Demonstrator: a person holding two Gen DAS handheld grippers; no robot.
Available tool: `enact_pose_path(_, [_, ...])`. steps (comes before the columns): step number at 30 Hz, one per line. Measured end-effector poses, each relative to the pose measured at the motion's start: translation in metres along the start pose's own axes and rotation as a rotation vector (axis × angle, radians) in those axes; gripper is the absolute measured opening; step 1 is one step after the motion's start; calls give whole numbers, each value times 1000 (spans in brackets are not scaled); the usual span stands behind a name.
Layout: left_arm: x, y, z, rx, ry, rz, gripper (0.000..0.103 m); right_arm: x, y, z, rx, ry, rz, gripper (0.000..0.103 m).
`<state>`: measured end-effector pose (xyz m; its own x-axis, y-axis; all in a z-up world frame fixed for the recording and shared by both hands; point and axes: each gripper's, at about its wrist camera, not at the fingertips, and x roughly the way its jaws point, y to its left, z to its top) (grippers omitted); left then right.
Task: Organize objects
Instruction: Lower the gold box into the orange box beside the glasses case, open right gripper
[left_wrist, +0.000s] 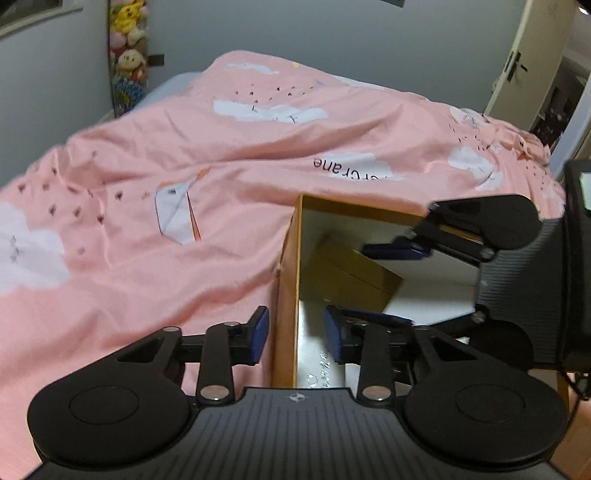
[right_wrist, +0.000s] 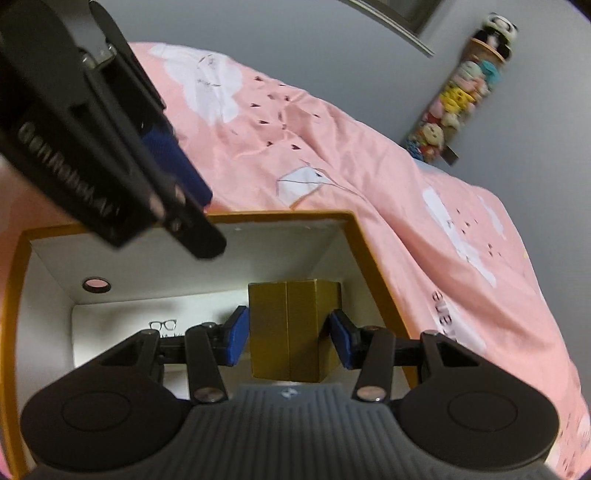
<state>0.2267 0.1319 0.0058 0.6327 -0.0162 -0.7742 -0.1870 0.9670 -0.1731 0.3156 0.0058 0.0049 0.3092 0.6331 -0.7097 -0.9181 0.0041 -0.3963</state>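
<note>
An open orange box (left_wrist: 286, 280) with a white inside (right_wrist: 328, 251) lies on the pink duvet. Inside it my right gripper (right_wrist: 289, 341) is shut on a small gold carton (right_wrist: 288, 332), one blue pad on each side. The left wrist view shows that carton (left_wrist: 351, 273) tilted between the right gripper's (left_wrist: 384, 284) pads. My left gripper (left_wrist: 295, 334) straddles the box's left wall, one pad outside and one inside, with a gap showing beside the wall. Seen from the right wrist, the left gripper (right_wrist: 207, 221) hangs over the far rim.
The pink duvet (left_wrist: 184, 166) with white clouds covers the bed all around the box. A column of plush toys (left_wrist: 129, 55) hangs on the grey wall. A door (left_wrist: 524, 62) stands at the far right. A white card with a glasses logo (right_wrist: 162, 325) lies on the box floor.
</note>
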Motion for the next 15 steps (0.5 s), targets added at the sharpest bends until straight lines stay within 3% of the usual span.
enact_pose_path(7, [10,6,-13,-43,11,-37,35,19,10,6,-100,9,2,50])
enact_pose_path(12, [11,8,-16,-61,15,-49,35,11,14,5,-128,-16,-97,50])
enact_pose_path(15, [10,8,-16,-65,10,-48,35,6,9,5,-93,-16,-107,50])
